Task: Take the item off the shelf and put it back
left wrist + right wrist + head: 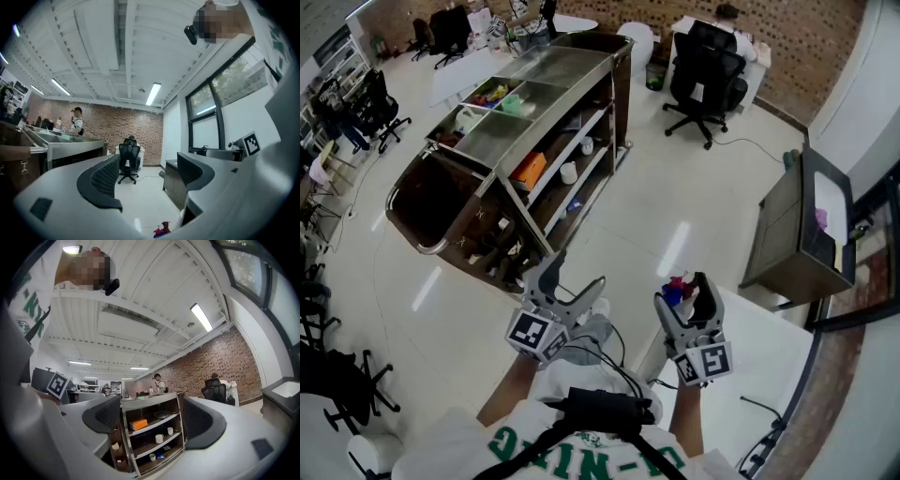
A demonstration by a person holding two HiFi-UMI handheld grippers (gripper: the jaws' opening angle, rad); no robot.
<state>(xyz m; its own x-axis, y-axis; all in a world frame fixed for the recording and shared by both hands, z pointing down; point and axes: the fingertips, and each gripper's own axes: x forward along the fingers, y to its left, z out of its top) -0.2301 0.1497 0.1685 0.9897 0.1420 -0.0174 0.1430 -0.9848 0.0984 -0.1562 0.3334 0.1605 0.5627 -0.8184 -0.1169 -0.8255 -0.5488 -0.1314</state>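
A brown shelf cart (581, 70) with a steel top stands on the floor ahead of me. Its shelves carry an orange box (530, 169) and a white cup (569, 173). The right gripper view looks straight at this cart (176, 401), with the orange box (138, 423) and a white cup (160, 438) on its shelves. My left gripper (575, 272) is open and empty, well short of the cart. My right gripper (682, 292) is open too, with nothing between its pads (110, 416). A small red-and-blue toy (677, 284) shows just beyond it.
A white table (759, 347) stands at my right, with a grey cabinet (797, 234) beyond it. A person sits in a black office chair (703, 70) at the back. More black chairs (380, 103) line the left. The toy (163, 230) shows low in the left gripper view.
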